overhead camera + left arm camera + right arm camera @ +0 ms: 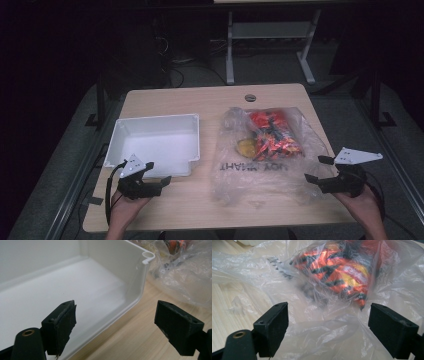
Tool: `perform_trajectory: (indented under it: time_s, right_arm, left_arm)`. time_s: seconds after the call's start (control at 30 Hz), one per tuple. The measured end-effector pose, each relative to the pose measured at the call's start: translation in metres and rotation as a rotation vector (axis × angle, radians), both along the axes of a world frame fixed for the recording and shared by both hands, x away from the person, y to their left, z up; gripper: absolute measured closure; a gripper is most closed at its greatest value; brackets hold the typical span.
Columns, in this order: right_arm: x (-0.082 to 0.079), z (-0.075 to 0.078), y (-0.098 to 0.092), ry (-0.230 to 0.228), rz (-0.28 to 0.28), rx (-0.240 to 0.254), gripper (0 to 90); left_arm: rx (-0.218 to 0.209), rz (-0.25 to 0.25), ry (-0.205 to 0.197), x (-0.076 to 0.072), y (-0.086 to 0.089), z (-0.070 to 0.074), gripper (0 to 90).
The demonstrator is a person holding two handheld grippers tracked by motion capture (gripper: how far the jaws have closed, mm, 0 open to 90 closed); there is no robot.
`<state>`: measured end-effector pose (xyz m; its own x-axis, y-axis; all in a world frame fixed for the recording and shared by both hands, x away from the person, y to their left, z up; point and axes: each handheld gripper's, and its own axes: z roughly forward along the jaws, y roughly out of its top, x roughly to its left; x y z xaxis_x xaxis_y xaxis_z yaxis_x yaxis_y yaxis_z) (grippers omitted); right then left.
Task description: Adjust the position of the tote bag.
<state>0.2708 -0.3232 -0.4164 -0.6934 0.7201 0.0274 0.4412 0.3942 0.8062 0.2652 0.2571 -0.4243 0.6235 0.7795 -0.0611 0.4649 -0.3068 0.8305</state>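
We judge that we stand at the very start of the work: nothing has yet left the clear plastic bag (265,150), which lies flat on the right half of the wooden table (200,100) with its printed end toward us and a heap of orange, red and black small items (272,135) bunched inside it toward the far end. The white bin (155,142) sits just left of the bag and holds nothing, so all the moving of contents, if that is the aim, appears to be left to do. Our left gripper (159,181) hovers over the bin's near right corner, its jaws spread wide with nothing between them; in the left gripper view they straddle the bin's rim (147,257). Our right gripper (316,169) hangs at the bag's near right edge, jaws equally wide apart and gripping nothing, with loose film beneath them.
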Motion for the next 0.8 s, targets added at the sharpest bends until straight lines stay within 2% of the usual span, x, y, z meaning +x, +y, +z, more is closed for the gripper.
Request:
perform_trajectory:
  time_s: [0.33, 0.43, 0.57, 0.63, 0.73, 0.77, 0.8]
  right_arm:
    - [-0.006, 0.002, 0.001, -0.011, 0.007, -0.014, 15.9]
    - [-0.008, 0.003, 0.002, -0.012, 0.011, -0.009, 16.3]
    - [-0.008, 0.005, 0.002, -0.016, 0.02, -0.004, 16.3]
    - [-0.008, 0.007, 0.003, -0.02, 0.023, 0.002, 16.3]
    - [-0.008, 0.011, 0.004, -0.027, 0.035, -0.008, 16.4]
    - [-0.008, 0.011, 0.004, -0.027, 0.035, -0.008, 16.4]
    - [-0.006, 0.015, 0.002, -0.034, 0.047, -0.004, 16.5]
  left_arm:
    - [0.007, -0.022, -0.016, -0.002, -0.01, 0.004, 17.3]
    - [0.023, -0.045, -0.022, -0.002, -0.018, 0.008, 17.4]
    - [0.023, -0.065, -0.028, -0.004, -0.025, 0.011, 17.6]
    - [0.009, -0.09, -0.019, -0.005, -0.034, 0.013, 17.6]
    - [0.026, -0.144, -0.02, -0.004, -0.054, 0.019, 17.9]
    - [0.026, -0.144, -0.02, -0.004, -0.054, 0.019, 17.8]
    - [0.028, -0.182, -0.018, -0.002, -0.068, 0.023, 17.9]
